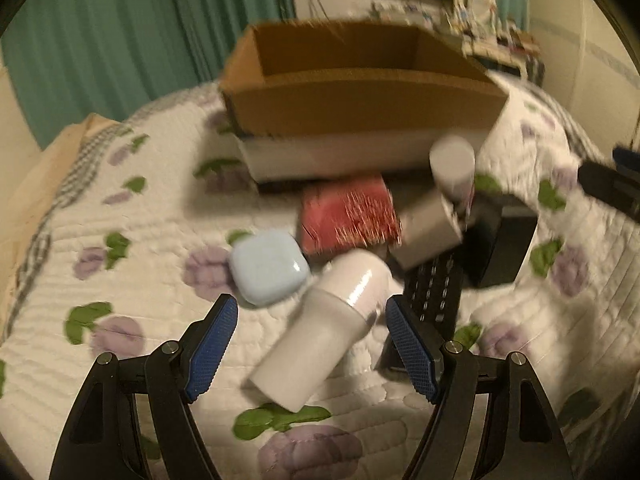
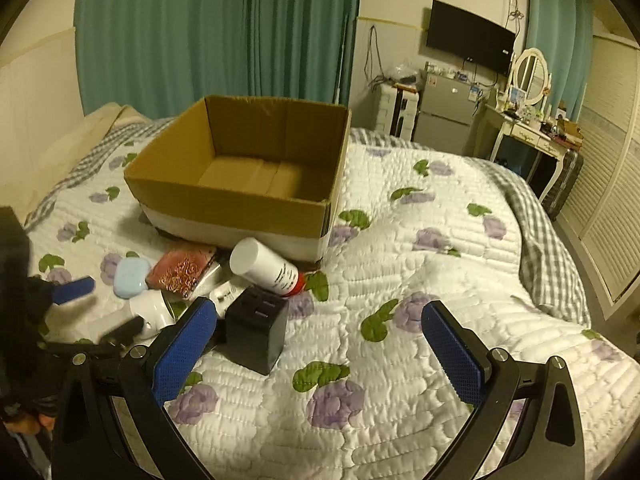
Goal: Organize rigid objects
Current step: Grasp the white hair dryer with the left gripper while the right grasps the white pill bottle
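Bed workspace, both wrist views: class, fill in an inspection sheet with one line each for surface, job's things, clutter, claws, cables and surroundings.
Surface: floral quilt on a bed.
Job's things: empty cardboard box; before it a pile of a pale blue case, red sequinned item, white bottle with red end, black cube adapter, white cylinder and black remote.
Clutter: nothing seen beyond the pile.
Claws: left claw open, straddling the white cylinder, contact unclear from blur; right claw open, empty over the quilt.
Cables: wires hanging on the far wall.
Surroundings: teal curtains, wall television, dressing table with mirror.
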Demonstrator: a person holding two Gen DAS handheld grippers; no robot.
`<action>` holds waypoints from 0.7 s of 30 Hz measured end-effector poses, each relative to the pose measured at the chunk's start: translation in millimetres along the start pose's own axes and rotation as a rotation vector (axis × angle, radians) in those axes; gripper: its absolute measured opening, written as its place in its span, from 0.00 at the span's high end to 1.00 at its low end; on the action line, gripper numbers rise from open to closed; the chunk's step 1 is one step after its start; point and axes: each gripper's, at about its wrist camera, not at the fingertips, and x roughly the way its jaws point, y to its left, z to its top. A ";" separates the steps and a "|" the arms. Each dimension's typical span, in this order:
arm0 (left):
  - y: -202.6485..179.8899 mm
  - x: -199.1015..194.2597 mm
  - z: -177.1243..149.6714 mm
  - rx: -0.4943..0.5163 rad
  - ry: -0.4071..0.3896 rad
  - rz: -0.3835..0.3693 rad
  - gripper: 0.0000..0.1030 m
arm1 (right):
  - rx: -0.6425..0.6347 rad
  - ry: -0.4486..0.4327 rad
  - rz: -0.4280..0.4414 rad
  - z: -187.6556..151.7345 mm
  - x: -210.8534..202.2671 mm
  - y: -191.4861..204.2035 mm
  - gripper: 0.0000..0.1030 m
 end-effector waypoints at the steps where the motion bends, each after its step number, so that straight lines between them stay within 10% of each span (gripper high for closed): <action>1: -2.1 4.5 -1.1 0.011 0.010 0.000 0.25 | -0.002 0.007 0.002 -0.6 3.0 0.9 0.00; 10: -12.2 15.7 -7.8 0.050 0.057 -0.064 0.57 | -0.024 0.044 0.009 -4.8 17.7 8.6 0.00; 21: 26.0 -38.0 24.1 -0.146 -0.106 0.048 0.58 | -0.085 0.048 0.076 22.9 45.5 23.7 0.01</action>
